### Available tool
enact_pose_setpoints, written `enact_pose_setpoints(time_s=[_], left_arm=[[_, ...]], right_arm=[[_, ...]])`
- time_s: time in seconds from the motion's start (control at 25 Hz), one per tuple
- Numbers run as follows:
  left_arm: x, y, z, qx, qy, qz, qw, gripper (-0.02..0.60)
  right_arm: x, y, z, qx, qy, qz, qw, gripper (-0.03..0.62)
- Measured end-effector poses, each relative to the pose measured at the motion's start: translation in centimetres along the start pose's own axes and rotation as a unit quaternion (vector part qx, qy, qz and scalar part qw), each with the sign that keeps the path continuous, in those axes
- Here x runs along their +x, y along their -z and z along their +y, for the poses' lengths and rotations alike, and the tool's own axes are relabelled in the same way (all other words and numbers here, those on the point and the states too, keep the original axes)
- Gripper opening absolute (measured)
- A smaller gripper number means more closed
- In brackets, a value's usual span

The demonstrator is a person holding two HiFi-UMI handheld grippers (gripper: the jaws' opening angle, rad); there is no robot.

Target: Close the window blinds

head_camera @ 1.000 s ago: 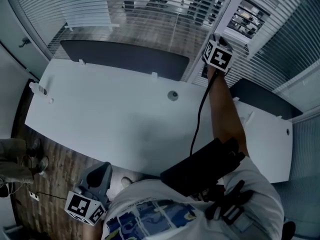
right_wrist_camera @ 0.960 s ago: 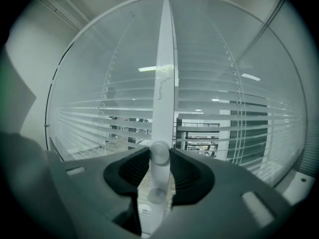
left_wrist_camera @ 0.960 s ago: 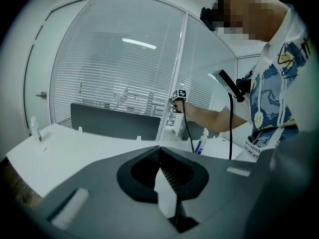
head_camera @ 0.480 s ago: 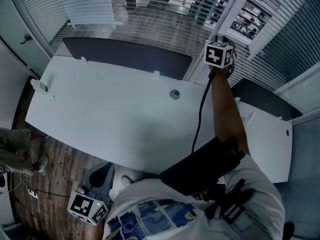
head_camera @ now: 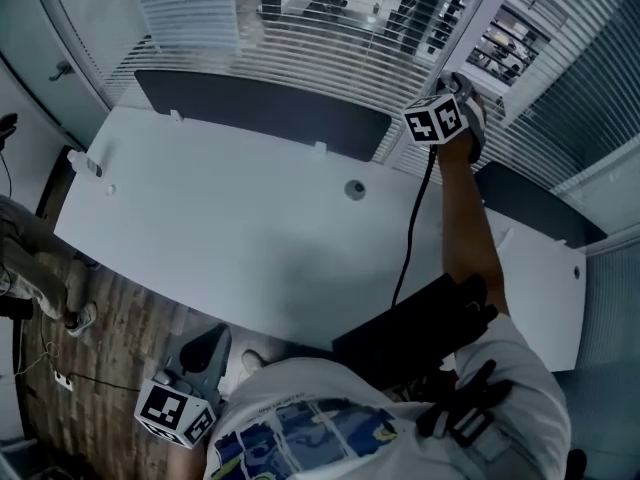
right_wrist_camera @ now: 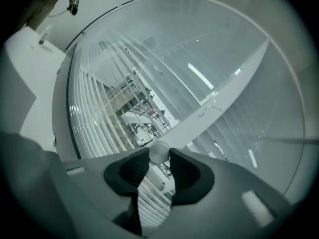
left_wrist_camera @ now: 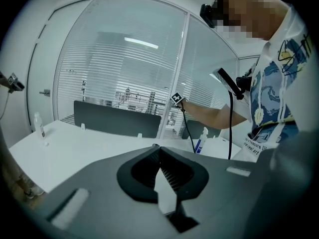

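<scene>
Slatted window blinds (head_camera: 330, 38) hang behind the white desk (head_camera: 230, 238), and I see offices through the gaps between slats. My right gripper (head_camera: 445, 118) is stretched out at arm's length to the white window post (head_camera: 480, 13). In the right gripper view the right gripper (right_wrist_camera: 159, 156) is shut on a small round pale knob (right_wrist_camera: 159, 152) of the blinds' control, with the blinds (right_wrist_camera: 109, 108) curving behind. My left gripper (head_camera: 200, 353) hangs low by my hip below the desk's near edge. Seen in its own view, the left gripper (left_wrist_camera: 157, 148) has its jaw tips together and holds nothing.
A dark divider panel (head_camera: 260, 108) stands along the desk's far edge, with a second one (head_camera: 535, 203) to the right. A small bottle (head_camera: 85, 163) sits at the desk's left end, a spray bottle (left_wrist_camera: 200, 139) near my right arm. Another person's leg (head_camera: 30, 258) is at the left.
My right gripper has moved a little up and to the right along the window post and turned. The person at the left has stepped closer. The left gripper has barely moved.
</scene>
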State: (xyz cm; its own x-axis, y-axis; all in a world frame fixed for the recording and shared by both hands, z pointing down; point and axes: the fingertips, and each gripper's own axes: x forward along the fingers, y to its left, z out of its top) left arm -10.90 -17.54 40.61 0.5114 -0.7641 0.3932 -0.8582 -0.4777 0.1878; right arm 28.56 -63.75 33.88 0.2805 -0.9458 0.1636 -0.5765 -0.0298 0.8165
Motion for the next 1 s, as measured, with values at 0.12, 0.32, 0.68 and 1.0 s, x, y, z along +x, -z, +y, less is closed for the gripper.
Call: enact_pose_setpoints(time_s=[0.12,0.32,0.68,1.0], left_arm=[[0.0,0.0,-0.1,0.002,0.002,0.002,1.0,0.006],[-0.2,0.0,-0.1,0.001,0.001,0.001,1.0,0.006],[-0.6,0.6,0.0,-0.01,0.003,0.003,0.9999,0.006],[-0.7,1.3,0.3,-0.024,0.001,0.006,0.9997,0.006]], right_arm=[[-0.8,-0.2,-0.5,0.176,-0.05,-0.027,0.983,0.126],[-0.9,0.3,-1.5,0.497,-0.129,-0.034,0.857,0.137],[-1.2,1.3,-0.9,0.457,-0.08,0.057,0.884,0.127],[-0.1,-0.4,-0.8,0.077,0.021,0.051,0.995,0.123]])
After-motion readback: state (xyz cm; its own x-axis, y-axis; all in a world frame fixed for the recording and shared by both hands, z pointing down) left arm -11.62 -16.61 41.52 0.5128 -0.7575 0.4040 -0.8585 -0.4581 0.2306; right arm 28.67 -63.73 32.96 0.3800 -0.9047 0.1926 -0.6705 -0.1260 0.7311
